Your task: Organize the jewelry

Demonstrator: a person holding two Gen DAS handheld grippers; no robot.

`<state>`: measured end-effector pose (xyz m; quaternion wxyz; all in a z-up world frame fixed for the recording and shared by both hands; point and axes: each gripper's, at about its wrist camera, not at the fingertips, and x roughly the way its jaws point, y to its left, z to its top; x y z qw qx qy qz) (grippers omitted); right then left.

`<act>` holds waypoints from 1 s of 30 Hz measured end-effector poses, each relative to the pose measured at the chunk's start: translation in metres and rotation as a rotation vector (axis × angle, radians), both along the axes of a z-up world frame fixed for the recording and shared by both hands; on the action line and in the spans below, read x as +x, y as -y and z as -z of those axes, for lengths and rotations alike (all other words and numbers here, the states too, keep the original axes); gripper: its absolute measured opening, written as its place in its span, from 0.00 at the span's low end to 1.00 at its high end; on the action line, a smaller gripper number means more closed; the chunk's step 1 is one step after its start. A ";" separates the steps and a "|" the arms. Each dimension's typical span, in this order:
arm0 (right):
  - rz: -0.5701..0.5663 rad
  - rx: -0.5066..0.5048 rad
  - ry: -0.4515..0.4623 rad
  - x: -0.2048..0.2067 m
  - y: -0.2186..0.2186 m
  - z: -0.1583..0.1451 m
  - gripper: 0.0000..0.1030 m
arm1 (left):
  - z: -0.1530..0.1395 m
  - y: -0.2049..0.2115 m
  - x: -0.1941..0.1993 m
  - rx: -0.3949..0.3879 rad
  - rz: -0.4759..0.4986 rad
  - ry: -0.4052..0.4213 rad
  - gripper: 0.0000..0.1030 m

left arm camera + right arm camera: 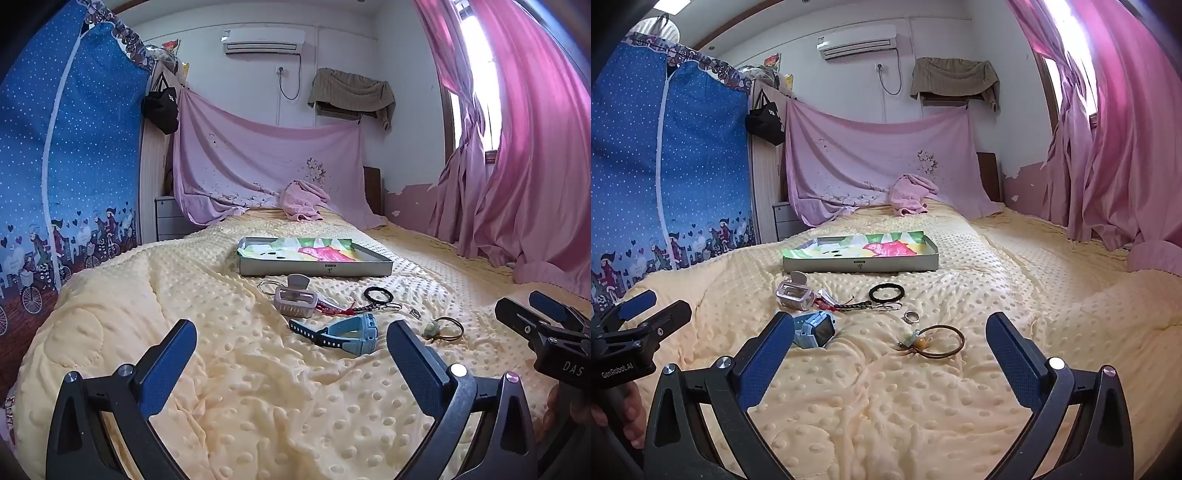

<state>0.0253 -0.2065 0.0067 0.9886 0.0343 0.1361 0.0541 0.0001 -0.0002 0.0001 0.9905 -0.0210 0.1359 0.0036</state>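
Loose jewelry lies on a yellow dotted blanket [258, 387] in front of a shallow grey tray [314, 269] lined with coloured paper. A blue watch [343, 332], a pale pink hair claw [295, 299], a black hair tie [378, 294], a red and black braided cord [351, 309], a small silver ring [911, 316] and a brown bracelet with beads [940, 341] are spread out. My left gripper [291, 347] stands open just short of the watch. My right gripper [890, 339] stands open, with the bracelet lying on the blanket ahead between its fingers. Neither holds anything.
The tray [860, 264] sits mid-bed beyond the jewelry. A crumpled pink towel [303, 201] lies at the bed's head below a hung pink sheet. A blue dotted wardrobe cover [74, 166] stands on the left, pink curtains [517, 147] on the right.
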 end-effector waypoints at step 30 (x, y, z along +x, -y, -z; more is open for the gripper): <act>-0.007 -0.005 -0.007 0.000 -0.003 0.001 0.99 | 0.001 -0.005 0.000 -0.001 -0.005 -0.003 1.00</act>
